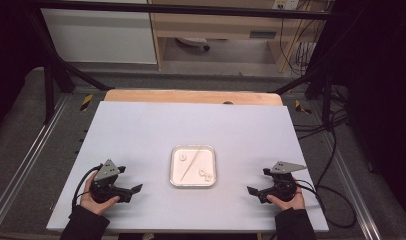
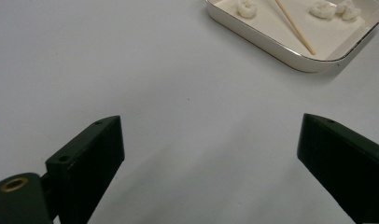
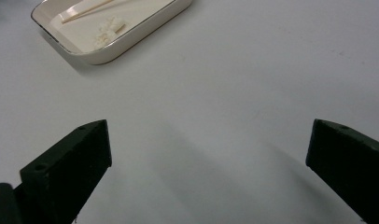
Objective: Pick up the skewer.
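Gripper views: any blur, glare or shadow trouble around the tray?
Left gripper view: tray sharp, skewer and white pieces readable, near jaws soft, faint shadows below them. Right gripper view: tray cropped at the top edge, pieces slightly soft, no glare. High view: table evenly lit, surroundings dark.

tray point(image 1: 193, 183) cream-white with a thin dark rim line; stick point(image 1: 192, 163) pale tan; three small pieces point(image 1: 207, 175) white; table sheet point(image 1: 141, 130) plain pale grey; both gripper bodies black.
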